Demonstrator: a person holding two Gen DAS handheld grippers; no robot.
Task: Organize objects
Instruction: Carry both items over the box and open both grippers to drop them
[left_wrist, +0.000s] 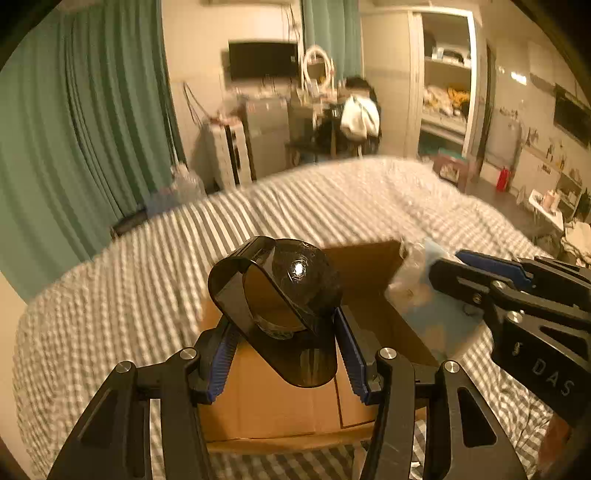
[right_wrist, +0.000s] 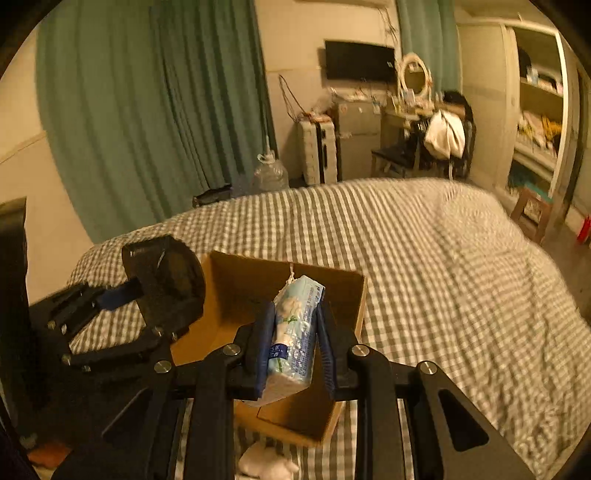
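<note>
An open cardboard box (left_wrist: 280, 402) sits on the checked bed; in the right wrist view it (right_wrist: 354, 310) lies under both grippers. My left gripper (left_wrist: 282, 350) is shut on a dark smoked-plastic case (left_wrist: 273, 295), held above the box's near side; the case also shows in the right wrist view (right_wrist: 166, 280). My right gripper (right_wrist: 291, 354) is shut on a blue and white tissue pack (right_wrist: 295, 332), held over the box opening. The right gripper (left_wrist: 517, 291) and its pack (left_wrist: 417, 269) show at the right of the left wrist view.
The checked bed cover (right_wrist: 443, 266) stretches far and right. A white crumpled thing (right_wrist: 266, 465) lies on the bed by the box's near edge. Green curtains (right_wrist: 147, 110), a water jug (right_wrist: 269, 173), a desk, chair and shelves stand beyond the bed.
</note>
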